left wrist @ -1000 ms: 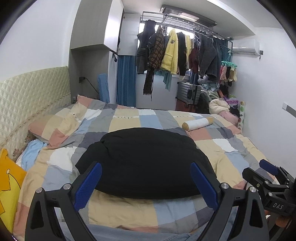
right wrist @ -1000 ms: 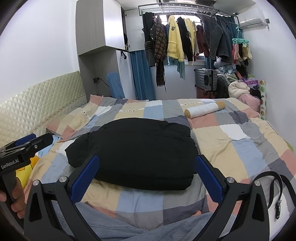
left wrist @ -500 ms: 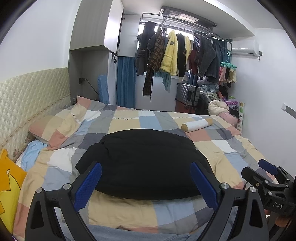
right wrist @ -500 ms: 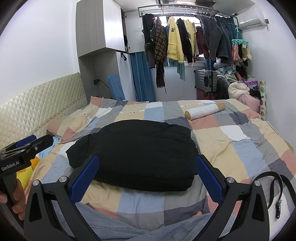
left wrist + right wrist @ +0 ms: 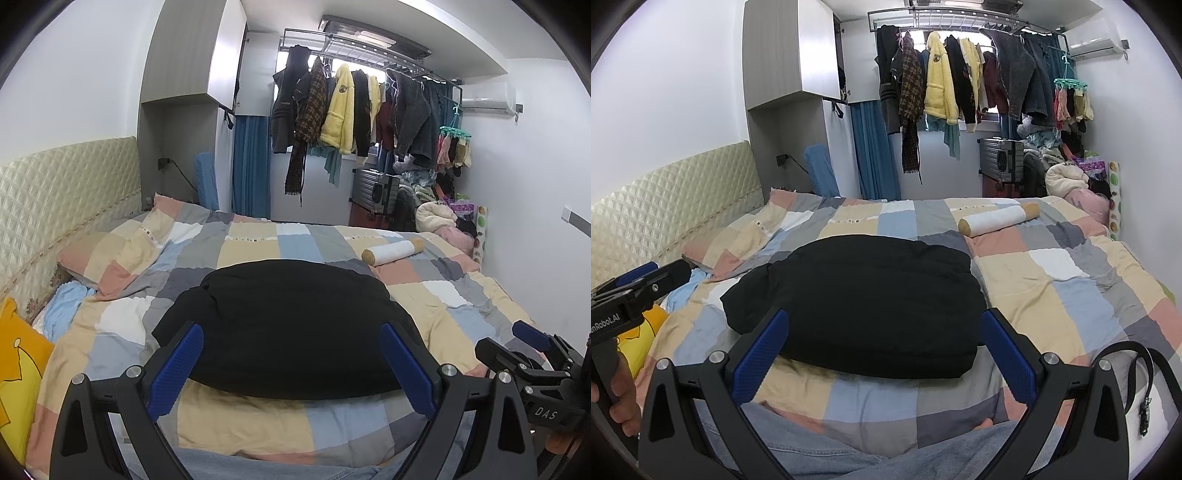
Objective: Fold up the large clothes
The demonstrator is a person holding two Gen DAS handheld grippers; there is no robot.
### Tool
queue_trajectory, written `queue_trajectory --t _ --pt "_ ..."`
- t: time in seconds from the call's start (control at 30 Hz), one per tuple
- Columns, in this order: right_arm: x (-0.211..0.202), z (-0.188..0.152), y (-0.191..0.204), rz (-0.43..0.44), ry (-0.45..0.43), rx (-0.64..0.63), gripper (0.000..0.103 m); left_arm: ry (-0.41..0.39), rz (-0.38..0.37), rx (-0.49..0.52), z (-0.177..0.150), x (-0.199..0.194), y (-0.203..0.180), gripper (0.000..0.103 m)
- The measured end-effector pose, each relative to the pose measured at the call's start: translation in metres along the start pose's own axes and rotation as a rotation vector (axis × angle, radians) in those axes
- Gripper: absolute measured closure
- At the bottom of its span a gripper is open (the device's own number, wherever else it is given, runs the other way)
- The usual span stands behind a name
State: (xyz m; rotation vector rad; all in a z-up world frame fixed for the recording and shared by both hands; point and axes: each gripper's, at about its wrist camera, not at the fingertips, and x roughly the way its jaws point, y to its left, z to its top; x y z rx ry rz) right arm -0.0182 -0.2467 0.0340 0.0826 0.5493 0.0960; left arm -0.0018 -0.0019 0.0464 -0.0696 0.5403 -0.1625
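Note:
A large black garment (image 5: 291, 325) (image 5: 860, 302) lies folded into a thick rounded bundle on the checked bedspread (image 5: 258, 243) (image 5: 1071, 280). My left gripper (image 5: 291, 365) is held back above the bed's near edge, open, with nothing between its blue pads. My right gripper (image 5: 882, 354) is likewise open and empty, short of the bundle. In the left wrist view the right gripper (image 5: 532, 343) shows at the right edge. In the right wrist view the left gripper (image 5: 639, 284) shows at the left, held by a hand (image 5: 622, 398).
A white roll (image 5: 391, 251) (image 5: 997, 218) lies on the far right of the bed. A pillow (image 5: 118, 251) and a yellow cushion (image 5: 18, 362) lie left. A black belt (image 5: 1141, 373) lies near right. Denim-clad legs (image 5: 849, 450) are below. Hanging clothes (image 5: 351, 110) and a suitcase (image 5: 373, 188) stand behind.
Both views have tilted up slightly, so the bed and bundle sit a little lower in frame. The garment itself has not moved and both grippers stay open.

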Motion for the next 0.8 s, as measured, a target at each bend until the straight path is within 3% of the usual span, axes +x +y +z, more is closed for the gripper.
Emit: queue_trajectory --t 0.8 --pt "0.0003 -0.0001 -0.0009 -0.001 0.001 0.003 0.000 -0.004 0.008 -0.006 -0.0006 -0.0025 0.0010 0.006"
